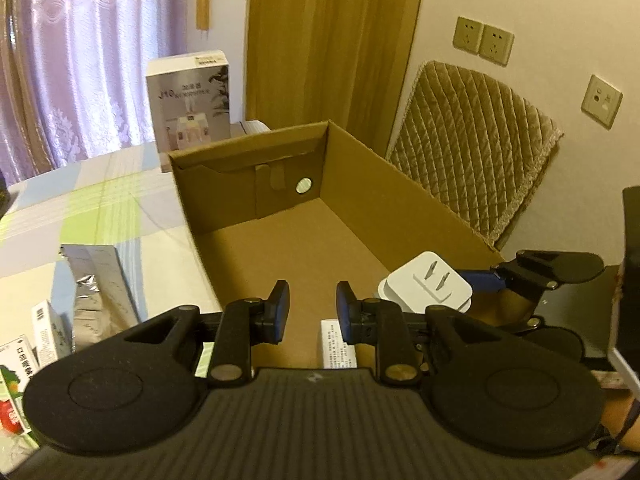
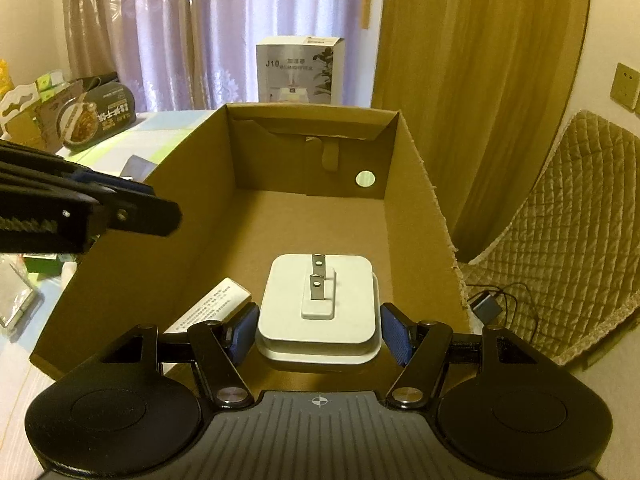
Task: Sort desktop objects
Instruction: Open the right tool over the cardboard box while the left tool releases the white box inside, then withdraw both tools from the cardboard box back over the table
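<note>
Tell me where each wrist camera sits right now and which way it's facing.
Left wrist: behind the open, empty left gripper, looking into the cardboard box; right gripper at its right edge.
Right wrist: behind the right gripper, over the box's near end, facing the curtain; the white plug adapter sits between its fingers; left gripper at its left edge.
Shared: box, adapter, small white carton, J10 carton.

My left camera sits just over the near edge of the cardboard box (image 1: 352, 216), looking along it toward the curtain (image 1: 80, 60). My right camera looks down into the same box from close above. Both see the white plug (image 2: 318, 308) and the humidifier carton (image 1: 190, 100).
</note>
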`<move>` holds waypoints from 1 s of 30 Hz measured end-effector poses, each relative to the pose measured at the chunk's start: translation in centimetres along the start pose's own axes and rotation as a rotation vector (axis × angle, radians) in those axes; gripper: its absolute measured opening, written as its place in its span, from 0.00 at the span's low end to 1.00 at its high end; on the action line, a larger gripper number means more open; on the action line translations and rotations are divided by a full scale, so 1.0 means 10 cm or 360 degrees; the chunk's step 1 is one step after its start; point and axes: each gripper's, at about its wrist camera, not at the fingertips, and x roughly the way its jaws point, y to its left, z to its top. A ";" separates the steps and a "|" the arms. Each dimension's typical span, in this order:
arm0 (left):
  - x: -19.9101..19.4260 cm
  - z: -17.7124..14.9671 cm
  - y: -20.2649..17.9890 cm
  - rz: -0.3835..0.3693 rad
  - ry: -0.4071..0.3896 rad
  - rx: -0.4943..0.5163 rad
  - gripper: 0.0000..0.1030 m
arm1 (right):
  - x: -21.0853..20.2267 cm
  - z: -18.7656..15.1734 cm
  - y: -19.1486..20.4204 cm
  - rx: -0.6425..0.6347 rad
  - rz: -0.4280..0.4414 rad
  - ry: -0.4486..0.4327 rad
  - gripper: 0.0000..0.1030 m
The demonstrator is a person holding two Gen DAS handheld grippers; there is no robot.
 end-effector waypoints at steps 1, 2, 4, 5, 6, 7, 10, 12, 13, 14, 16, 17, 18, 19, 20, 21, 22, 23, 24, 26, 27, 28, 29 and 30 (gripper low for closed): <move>-0.03 0.00 0.01 0.0007 -0.0004 -0.0006 0.21 | 0.00 0.00 0.00 -0.0004 -0.0001 0.0002 0.61; -0.05 -0.01 0.03 0.0014 -0.0008 -0.0014 0.21 | 0.00 0.00 0.00 -0.0005 0.0000 0.0003 0.61; -0.11 -0.02 0.06 0.0021 -0.0018 -0.0030 0.22 | 0.01 0.01 0.00 -0.0008 0.0007 0.0004 0.61; -0.13 -0.03 0.08 0.0025 -0.0021 -0.0038 0.22 | 0.01 0.01 0.00 -0.0011 0.0013 0.0004 0.61; -0.15 -0.04 0.09 0.0028 -0.0023 -0.0043 0.22 | 0.01 0.01 0.00 -0.0010 0.0015 0.0000 0.61; -0.17 -0.06 0.10 0.0032 -0.0025 -0.0047 0.23 | 0.00 0.02 0.01 -0.0009 0.0011 -0.0005 0.61; -0.27 -0.11 0.14 0.0048 -0.0039 -0.0065 0.25 | -0.06 0.01 0.02 0.0003 0.0006 -0.0032 0.61; -0.36 -0.15 0.17 0.0064 -0.0051 -0.0078 0.25 | -0.13 0.00 0.03 0.0010 -0.0002 -0.0059 0.61; -0.40 -0.18 0.19 0.0072 -0.0055 -0.0085 0.25 | -0.17 0.00 0.04 0.0018 -0.0003 -0.0075 0.61; -0.45 -0.21 0.20 0.0079 -0.0059 -0.0095 0.26 | -0.21 -0.01 0.04 0.0032 -0.0003 -0.0098 0.61; -0.55 -0.28 0.24 0.0091 -0.0064 -0.0110 0.31 | -0.33 -0.03 0.07 0.0067 0.0006 -0.0157 0.61; -0.61 -0.32 0.25 0.0099 -0.0063 -0.0115 0.32 | -0.39 -0.04 0.08 0.0083 0.0011 -0.0184 0.61; -0.66 -0.37 0.27 0.0107 -0.0063 -0.0116 0.32 | -0.45 -0.05 0.11 0.0094 0.0012 -0.0205 0.62; -0.71 -0.41 0.29 0.0116 -0.0060 -0.0113 0.33 | -0.51 -0.06 0.13 0.0100 0.0015 -0.0222 0.62; -0.76 -0.45 0.30 0.0126 -0.0052 -0.0112 0.33 | -0.57 -0.07 0.17 0.0108 0.0021 -0.0239 0.62; -0.80 -0.50 0.32 0.0132 -0.0044 -0.0113 0.34 | -0.63 -0.08 0.20 0.0118 0.0029 -0.0255 0.63; -0.85 -0.54 0.34 0.0136 -0.0039 -0.0118 0.35 | -0.69 -0.09 0.24 0.0126 0.0035 -0.0270 0.63; -0.90 -0.58 0.36 0.0145 -0.0036 -0.0127 0.36 | -0.76 -0.10 0.28 0.0135 0.0042 -0.0286 0.65; -0.94 -0.63 0.38 0.0157 -0.0032 -0.0135 0.37 | -0.82 -0.12 0.33 0.0144 0.0050 -0.0303 0.66; -1.05 -0.73 0.43 0.0179 -0.0029 -0.0154 0.41 | -0.94 -0.17 0.45 0.0146 0.0075 -0.0321 0.72; -1.10 -0.77 0.46 0.0187 -0.0031 -0.0168 0.45 | -0.98 -0.20 0.52 0.0140 0.0087 -0.0324 0.73; -1.16 -0.82 0.50 0.0196 -0.0032 -0.0184 0.49 | -1.02 -0.23 0.58 0.0134 0.0098 -0.0326 0.76; -1.21 -0.87 0.53 0.0207 -0.0033 -0.0199 0.51 | -1.06 -0.26 0.64 0.0127 0.0110 -0.0327 0.78; -1.27 -0.91 0.56 0.0219 -0.0032 -0.0211 0.52 | -1.09 -0.29 0.70 0.0122 0.0121 -0.0324 0.79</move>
